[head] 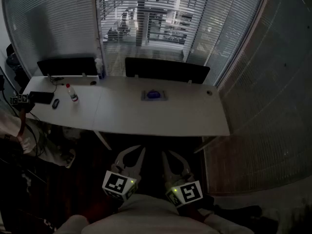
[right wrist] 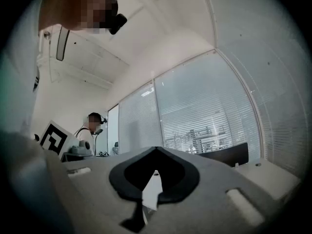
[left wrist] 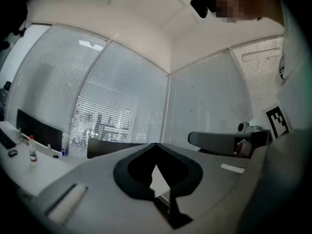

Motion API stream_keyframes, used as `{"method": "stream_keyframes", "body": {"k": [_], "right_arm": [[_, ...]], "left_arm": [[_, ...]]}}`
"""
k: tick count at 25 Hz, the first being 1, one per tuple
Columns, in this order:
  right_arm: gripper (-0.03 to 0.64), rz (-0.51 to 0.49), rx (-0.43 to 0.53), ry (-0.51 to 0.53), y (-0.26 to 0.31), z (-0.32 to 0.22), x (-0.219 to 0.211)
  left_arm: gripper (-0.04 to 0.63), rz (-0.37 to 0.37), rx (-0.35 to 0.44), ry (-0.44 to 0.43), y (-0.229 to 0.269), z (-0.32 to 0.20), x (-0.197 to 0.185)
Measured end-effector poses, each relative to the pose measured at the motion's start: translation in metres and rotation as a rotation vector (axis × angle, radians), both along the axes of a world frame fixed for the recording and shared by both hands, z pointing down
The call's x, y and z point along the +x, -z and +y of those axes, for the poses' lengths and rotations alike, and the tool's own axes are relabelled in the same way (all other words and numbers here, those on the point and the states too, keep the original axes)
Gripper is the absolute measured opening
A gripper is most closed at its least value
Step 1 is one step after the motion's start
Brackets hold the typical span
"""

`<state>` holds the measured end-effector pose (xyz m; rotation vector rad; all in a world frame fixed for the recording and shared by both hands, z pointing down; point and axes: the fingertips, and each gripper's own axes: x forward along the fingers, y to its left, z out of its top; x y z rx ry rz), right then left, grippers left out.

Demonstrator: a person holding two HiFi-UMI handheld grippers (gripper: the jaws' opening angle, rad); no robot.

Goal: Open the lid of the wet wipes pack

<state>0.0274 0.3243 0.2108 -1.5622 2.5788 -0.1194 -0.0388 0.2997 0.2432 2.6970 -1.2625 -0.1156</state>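
Note:
The wet wipes pack (head: 154, 95), pale with a blue lid, lies flat near the back middle of the white table (head: 161, 116); its lid looks down. My left gripper (head: 137, 151) and right gripper (head: 169, 155) are held low by my body, well short of the table's near edge. In the left gripper view the left gripper (left wrist: 156, 144) has its jaws meeting at the tips with nothing between them. The right gripper (right wrist: 156, 148) looks the same in the right gripper view. Neither gripper view shows the pack.
A small clear bottle (head: 72, 93), a mouse (head: 55, 103) and a black device (head: 41, 97) sit on the table's left part. Two dark screens (head: 167, 69) stand along its back edge. Another person (head: 14, 130) stands at the left. Blinds cover the glass walls.

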Motion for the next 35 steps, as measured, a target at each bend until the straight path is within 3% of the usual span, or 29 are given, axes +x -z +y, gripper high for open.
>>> {"method": "stream_keyframes", "body": {"k": [11, 16, 35], "right_arm": [[0.0, -0.034, 0.005, 0.017, 0.001, 0.003, 0.004], [0.0, 0.002, 0.031, 0.03, 0.003, 0.007, 0.013], [0.0, -0.055, -0.016, 0.04, -0.014, 0.006, 0.06]], "left_arm": [[0.003, 0.002, -0.012, 0.012, 0.0, 0.002, 0.004], [0.003, -0.004, -0.022, 0.02, 0.004, 0.004, 0.014], [0.003, -0.02, -0.03, 0.059, -0.007, -0.01, 0.048]]}}
